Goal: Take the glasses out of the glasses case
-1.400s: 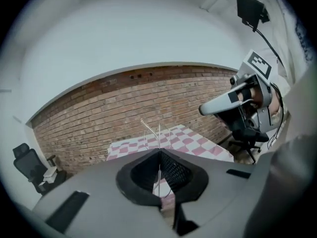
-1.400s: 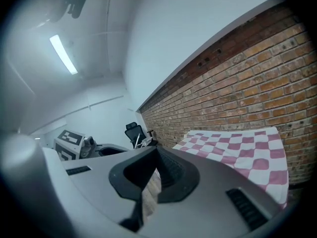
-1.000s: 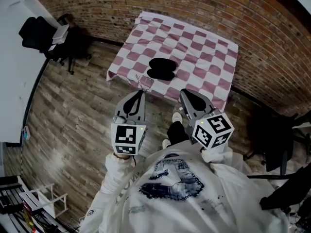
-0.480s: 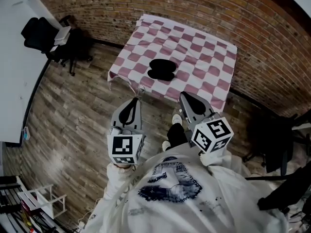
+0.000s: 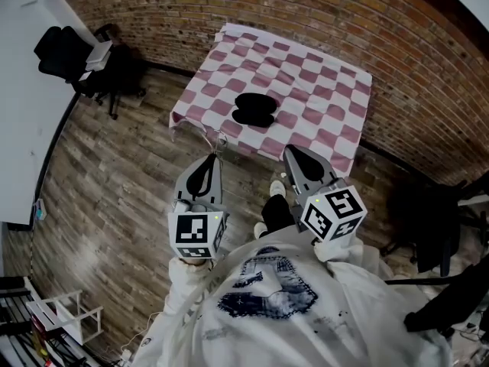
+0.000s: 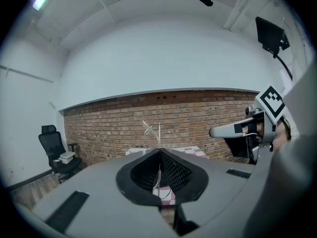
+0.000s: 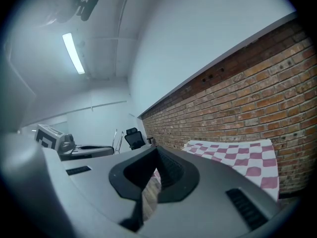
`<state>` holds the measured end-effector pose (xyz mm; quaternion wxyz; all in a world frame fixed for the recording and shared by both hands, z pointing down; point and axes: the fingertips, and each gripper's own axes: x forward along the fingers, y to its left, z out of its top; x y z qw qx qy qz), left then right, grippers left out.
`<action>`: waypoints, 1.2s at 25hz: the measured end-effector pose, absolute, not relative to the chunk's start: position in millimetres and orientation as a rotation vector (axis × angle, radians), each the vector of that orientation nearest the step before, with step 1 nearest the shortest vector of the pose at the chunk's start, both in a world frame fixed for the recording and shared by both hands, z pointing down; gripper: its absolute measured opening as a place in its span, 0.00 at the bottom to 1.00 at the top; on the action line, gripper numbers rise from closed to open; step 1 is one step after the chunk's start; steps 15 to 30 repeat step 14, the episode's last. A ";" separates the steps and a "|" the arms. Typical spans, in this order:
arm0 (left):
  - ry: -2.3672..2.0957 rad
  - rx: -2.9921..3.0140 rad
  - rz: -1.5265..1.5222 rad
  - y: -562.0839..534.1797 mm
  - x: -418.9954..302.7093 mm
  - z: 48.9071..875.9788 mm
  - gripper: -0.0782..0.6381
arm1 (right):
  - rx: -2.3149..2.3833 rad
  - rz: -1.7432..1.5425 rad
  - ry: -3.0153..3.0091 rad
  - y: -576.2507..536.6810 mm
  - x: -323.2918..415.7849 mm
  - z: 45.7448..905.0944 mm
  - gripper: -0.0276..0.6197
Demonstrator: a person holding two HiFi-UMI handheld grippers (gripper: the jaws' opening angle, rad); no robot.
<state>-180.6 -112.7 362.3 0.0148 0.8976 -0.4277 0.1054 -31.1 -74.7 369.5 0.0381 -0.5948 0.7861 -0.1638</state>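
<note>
Just off the near edge of the surface [image 5: 321, 90], at the middle of the head view, a thin wire-framed pair of glasses [image 5: 220, 139] hangs in the left claw [image 5: 216, 157]. The claw is pressed together on one slim arm of the frame, which stands up between the jaw tips in the left gripper view. The glasses are clear of their case and held over the floor rather than over the cloth.

The black glasses case [image 5: 254, 109] lies open and apparently empty on the pink-and-white checked cloth, well apart from both claws. By the look of it the removal is done; only setting the glasses down somewhere would remain.

At centre right of the frame the right claw [image 5: 289, 150] is held beside its partner, jaws pressed together on nothing.

Behind the cloth-covered surface a brick wall [image 5: 306, 14] curves across the top of the frame. Wood-plank floor [image 5: 114, 182] fills the left side, with a black office chair [image 5: 61, 52] at upper left and a white rack [image 5: 69, 312] at lower left.
</note>
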 end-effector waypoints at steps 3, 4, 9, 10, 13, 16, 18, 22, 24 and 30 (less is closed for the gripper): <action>-1.327 2.797 0.326 -113.0 -179.0 361.7 0.13 | -1.830 -0.501 2.407 -74.3 -29.3 368.9 0.06; -1.324 2.799 0.324 -113.1 -178.0 361.8 0.13 | -1.832 -0.500 2.406 -74.3 -28.5 368.8 0.06; -1.313 2.797 0.322 -115.0 -176.4 363.9 0.13 | -1.840 -0.501 2.405 -75.7 -28.3 369.7 0.06; -1.311 2.797 0.321 -115.7 -176.4 363.6 0.13 | -1.840 -0.502 2.406 -76.5 -28.4 369.7 0.06; -1.310 2.798 0.314 -118.2 -176.1 362.1 0.13 | -1.842 -0.505 2.407 -79.1 -28.0 369.7 0.06; -1.310 2.799 0.312 -119.1 -175.9 361.6 0.13 | -1.842 -0.505 2.407 -80.0 -27.8 369.7 0.06; -1.310 2.799 0.312 -119.1 -175.9 361.6 0.13 | -1.842 -0.505 2.407 -80.0 -27.8 369.7 0.06; -1.310 2.799 0.312 -119.1 -175.9 361.6 0.13 | -1.842 -0.505 2.407 -80.0 -27.8 369.7 0.06; -1.310 2.799 0.312 -119.1 -175.9 361.6 0.13 | -1.842 -0.505 2.407 -80.0 -27.8 369.7 0.06; -1.310 2.799 0.312 -119.1 -175.9 361.6 0.13 | -1.842 -0.505 2.407 -80.0 -27.8 369.7 0.06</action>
